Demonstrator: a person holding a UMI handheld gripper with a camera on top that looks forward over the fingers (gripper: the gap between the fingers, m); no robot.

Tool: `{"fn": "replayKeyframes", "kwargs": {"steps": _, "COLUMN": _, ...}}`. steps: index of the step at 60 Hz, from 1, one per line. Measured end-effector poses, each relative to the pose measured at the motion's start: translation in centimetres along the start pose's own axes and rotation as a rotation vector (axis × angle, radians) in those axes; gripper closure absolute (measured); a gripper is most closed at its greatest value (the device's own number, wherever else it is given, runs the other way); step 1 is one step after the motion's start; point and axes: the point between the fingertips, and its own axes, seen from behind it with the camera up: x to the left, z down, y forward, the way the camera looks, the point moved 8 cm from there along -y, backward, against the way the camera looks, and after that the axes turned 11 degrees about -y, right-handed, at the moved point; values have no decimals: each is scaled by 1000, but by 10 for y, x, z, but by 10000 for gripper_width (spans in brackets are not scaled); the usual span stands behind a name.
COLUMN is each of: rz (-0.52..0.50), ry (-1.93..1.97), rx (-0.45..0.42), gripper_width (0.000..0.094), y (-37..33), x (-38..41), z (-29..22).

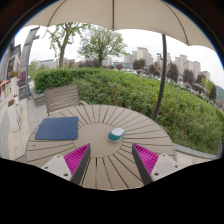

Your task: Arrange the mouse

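One round slatted table (100, 150) outdoors, blue pad (57, 128) at its left, small mouse (116, 133) near centre, right of the pad. Gripper (110, 160) hovers near side, fingers spread apart, holding nothing; mouse sits just beyond them. Risk: fingers nudge the mouse sideways, or it slips on closing.

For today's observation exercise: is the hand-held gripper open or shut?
Open: the hand-held gripper has its pink-padded fingers wide apart, holding nothing; the mouse lies ahead on the table.
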Motion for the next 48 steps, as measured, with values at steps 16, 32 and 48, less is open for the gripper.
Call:
{"fn": "replayKeyframes", "kwargs": {"steps": 16, "rz": -29, "ry": 12, "rx": 39, "gripper_width": 84, "y": 99, "x": 0, "z": 27}}
{"fn": "replayKeyframes", "kwargs": {"steps": 32, "rz": -67, "ry": 41, "rx": 97, "gripper_width": 86, "y": 176, "x": -6, "z": 30}}
{"fn": "replayKeyframes", "kwargs": {"steps": 48, "rz": -124, "ry": 51, "rx": 116, "gripper_width": 90, "y": 231, "x": -5, "z": 11}}
